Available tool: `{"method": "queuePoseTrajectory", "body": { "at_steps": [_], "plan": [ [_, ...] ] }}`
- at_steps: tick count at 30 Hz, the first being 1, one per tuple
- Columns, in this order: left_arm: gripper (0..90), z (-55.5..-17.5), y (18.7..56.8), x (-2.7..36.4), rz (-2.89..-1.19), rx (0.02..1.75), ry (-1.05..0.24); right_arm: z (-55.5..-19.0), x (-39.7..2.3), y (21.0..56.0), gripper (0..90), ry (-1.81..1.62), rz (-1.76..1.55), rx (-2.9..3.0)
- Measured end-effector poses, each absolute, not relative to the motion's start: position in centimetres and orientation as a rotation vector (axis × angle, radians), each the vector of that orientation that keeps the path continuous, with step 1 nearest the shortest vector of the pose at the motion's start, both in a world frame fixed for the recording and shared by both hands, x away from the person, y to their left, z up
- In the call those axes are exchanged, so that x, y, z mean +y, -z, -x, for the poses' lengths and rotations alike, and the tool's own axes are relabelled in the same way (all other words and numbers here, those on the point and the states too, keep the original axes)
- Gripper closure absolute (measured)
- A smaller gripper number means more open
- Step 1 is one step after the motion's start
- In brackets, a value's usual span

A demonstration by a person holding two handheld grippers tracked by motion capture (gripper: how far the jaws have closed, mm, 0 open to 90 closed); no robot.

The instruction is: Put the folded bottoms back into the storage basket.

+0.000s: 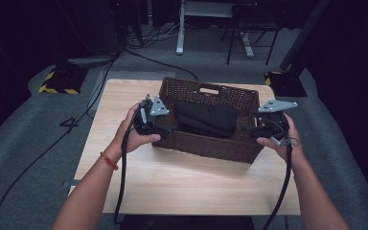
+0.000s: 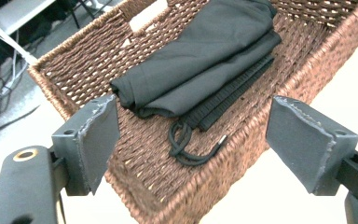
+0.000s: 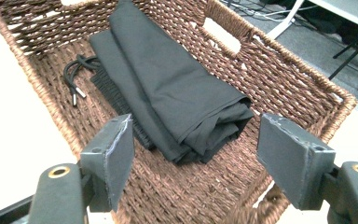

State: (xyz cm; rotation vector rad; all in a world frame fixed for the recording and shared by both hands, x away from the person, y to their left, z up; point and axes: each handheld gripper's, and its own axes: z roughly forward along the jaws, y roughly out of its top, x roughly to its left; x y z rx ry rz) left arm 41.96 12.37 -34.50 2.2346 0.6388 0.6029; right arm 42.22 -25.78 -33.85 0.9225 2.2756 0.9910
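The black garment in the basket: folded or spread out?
Folded. The black garment lies in stacked layers as a compact bundle on the floor of the wicker basket, its drawstring trailing beside it.

In the left gripper view the wicker basket (image 2: 79,70) runs off the top and right edges, the folded black garment (image 2: 200,51) is cropped at the top, and its drawstring (image 2: 191,144) partly disappears beneath the fabric.
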Motion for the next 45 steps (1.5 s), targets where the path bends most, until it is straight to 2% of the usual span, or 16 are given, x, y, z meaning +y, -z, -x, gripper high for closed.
{"method": "queuePoseTrajectory", "body": {
  "at_steps": [12,31,45],
  "plan": [
    [18.8,-39.0,35.5,13.9,-2.254,0.629,-0.681,-39.0,-26.8,34.5,27.9,-0.931,-0.851,2.266],
    [18.7,-35.2,39.4,17.6,-2.252,0.701,-0.716,-34.9,-29.4,36.8,27.7,-0.951,-0.859,2.231],
    [17.7,-33.2,43.1,20.7,-2.311,0.795,-0.747,-32.5,-32.0,41.1,27.5,-0.929,-0.952,2.231]
  ]
}}
